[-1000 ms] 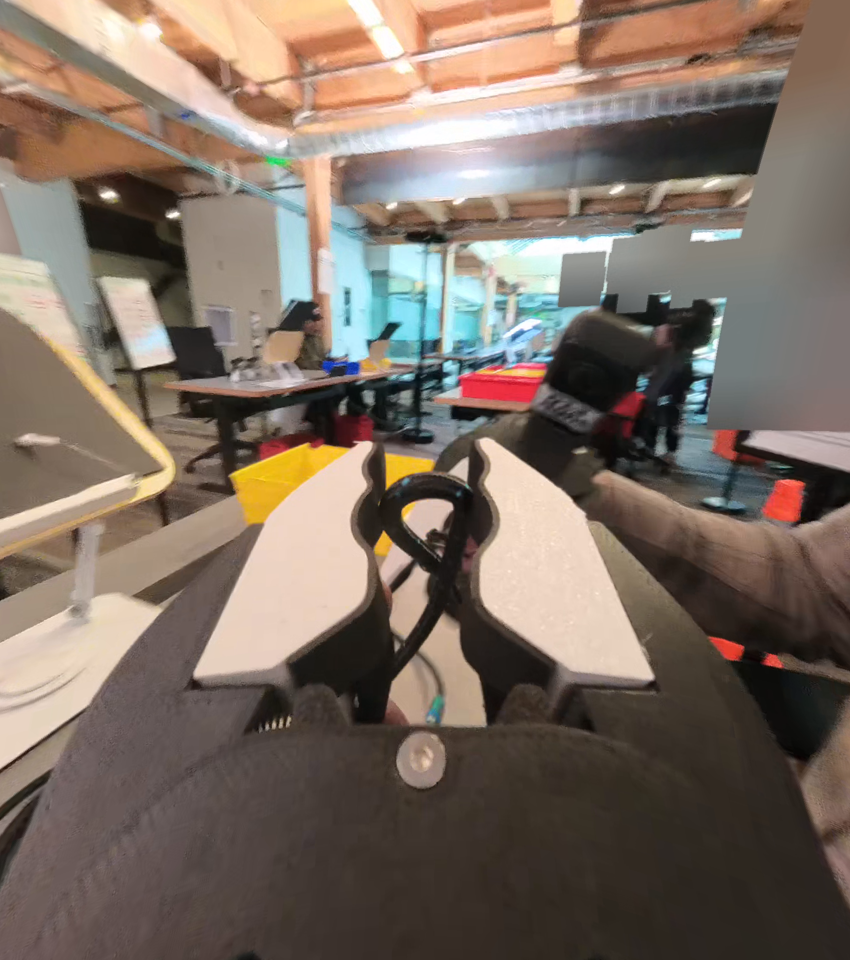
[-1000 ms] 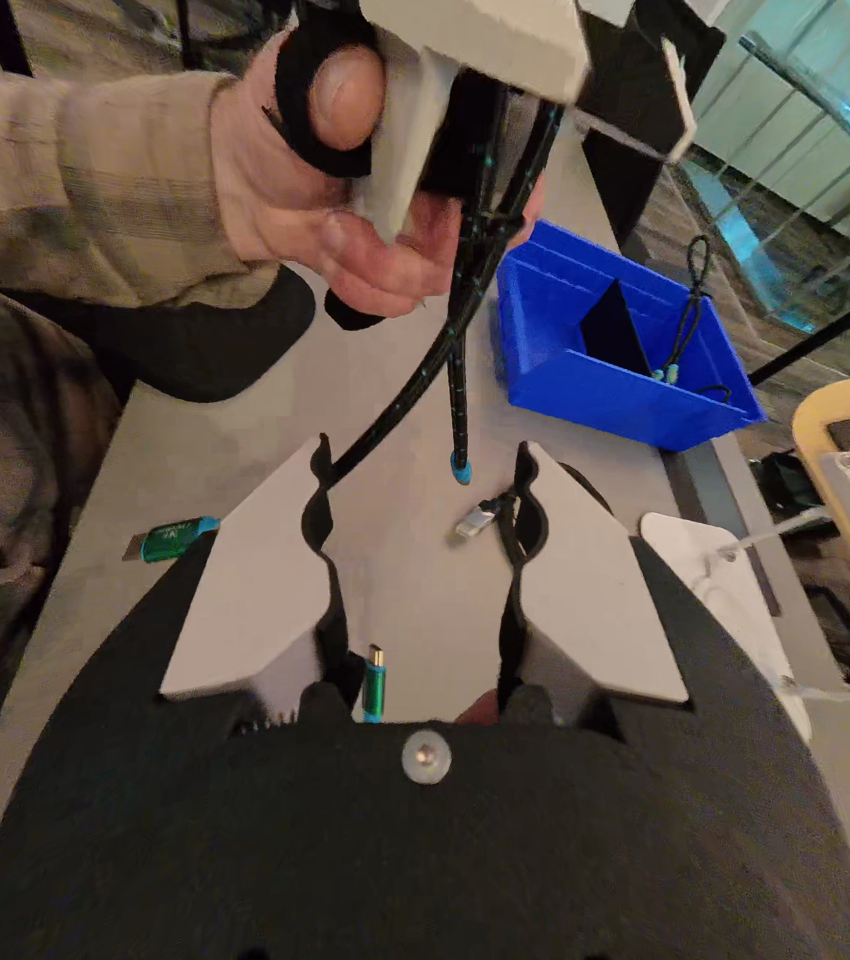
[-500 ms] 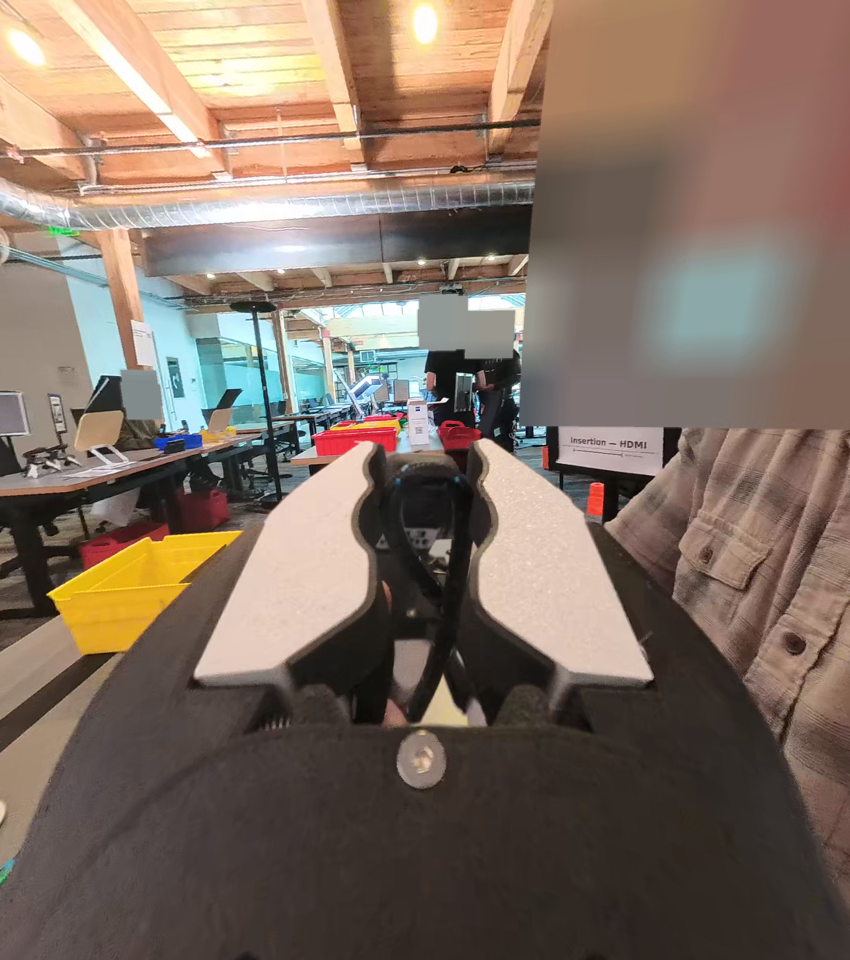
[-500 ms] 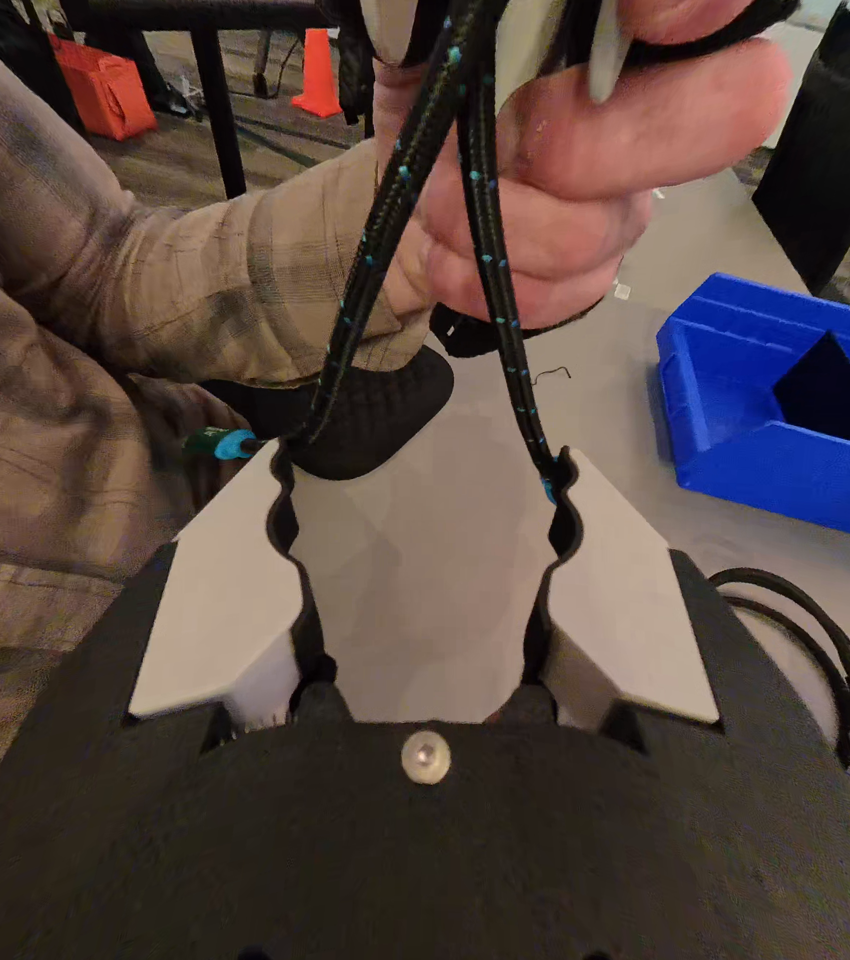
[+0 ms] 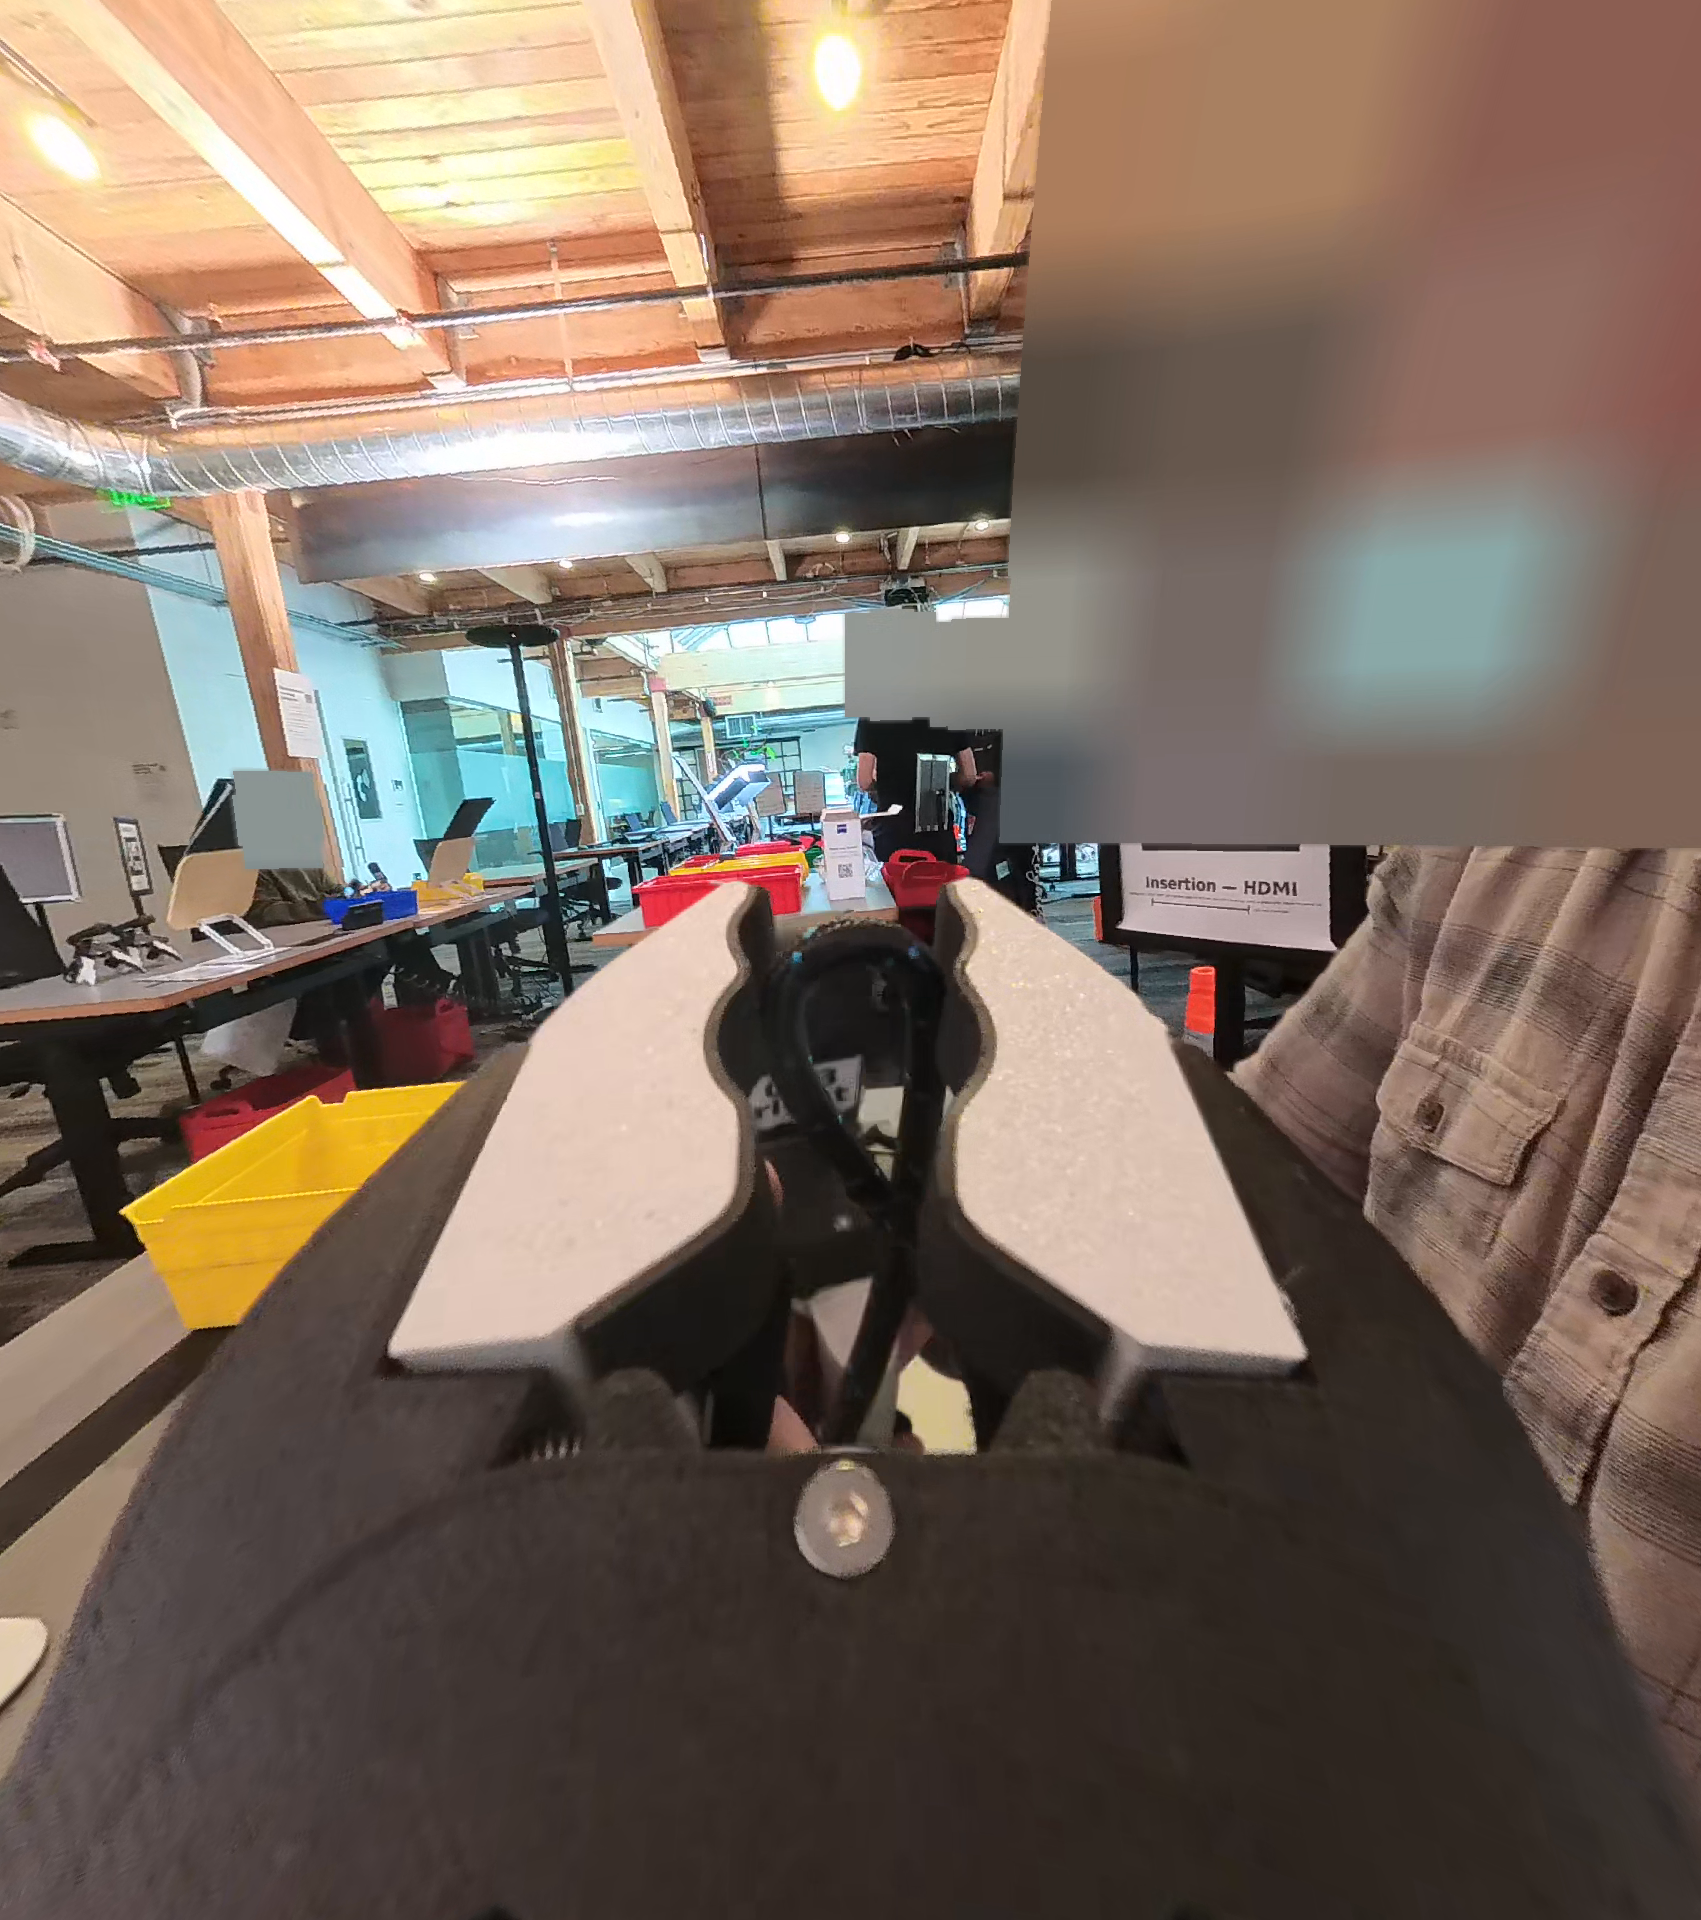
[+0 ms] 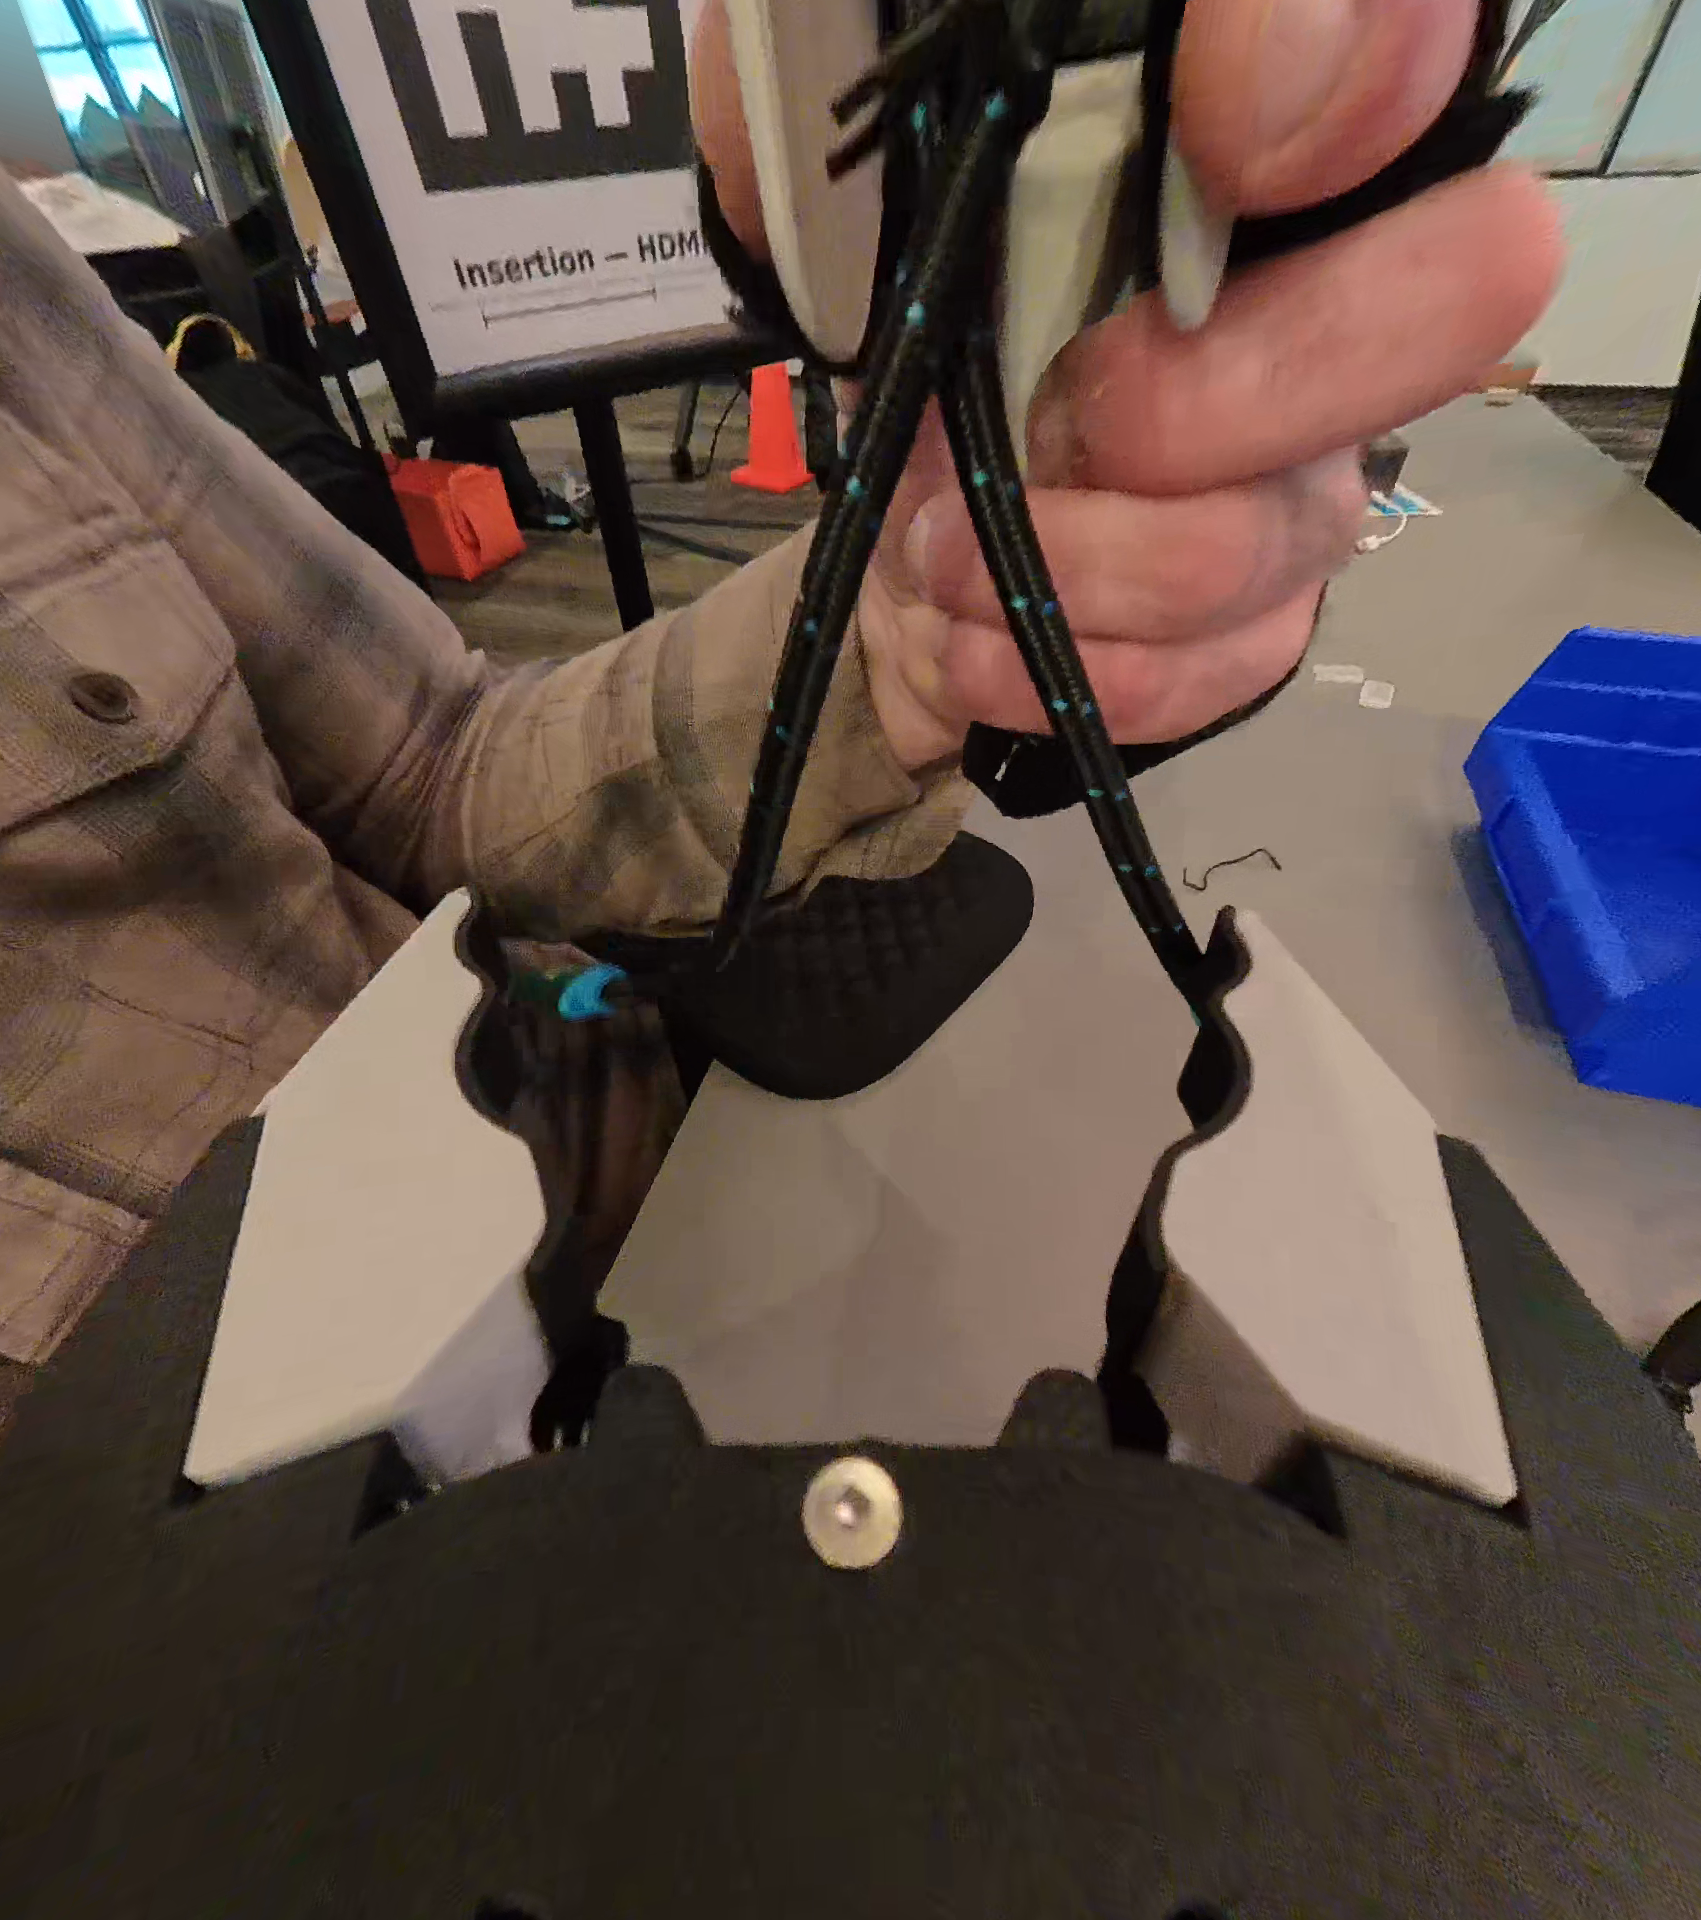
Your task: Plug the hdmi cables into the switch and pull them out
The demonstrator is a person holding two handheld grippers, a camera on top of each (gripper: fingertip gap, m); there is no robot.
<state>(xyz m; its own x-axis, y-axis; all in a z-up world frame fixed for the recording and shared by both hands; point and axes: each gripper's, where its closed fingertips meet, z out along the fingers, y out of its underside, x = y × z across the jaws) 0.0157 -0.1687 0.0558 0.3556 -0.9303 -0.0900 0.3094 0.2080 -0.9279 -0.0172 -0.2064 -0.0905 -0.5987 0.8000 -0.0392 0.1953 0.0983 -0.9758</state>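
Our left gripper (image 5: 844, 935) pinches a loop of the black braided cable (image 5: 830, 1049), raised high off the table. Below it, our right gripper (image 6: 846, 956) is spread wide, one strand (image 6: 1064, 665) touching its right finger (image 6: 1230, 987). Beyond sits a blue bin (image 6: 1646, 883) on the grey table (image 6: 1345, 935).

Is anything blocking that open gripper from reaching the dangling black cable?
Nothing visible does. The right gripper is open, and the braided cable hangs from the left gripper straight down to its right finger. The switch is not in view.
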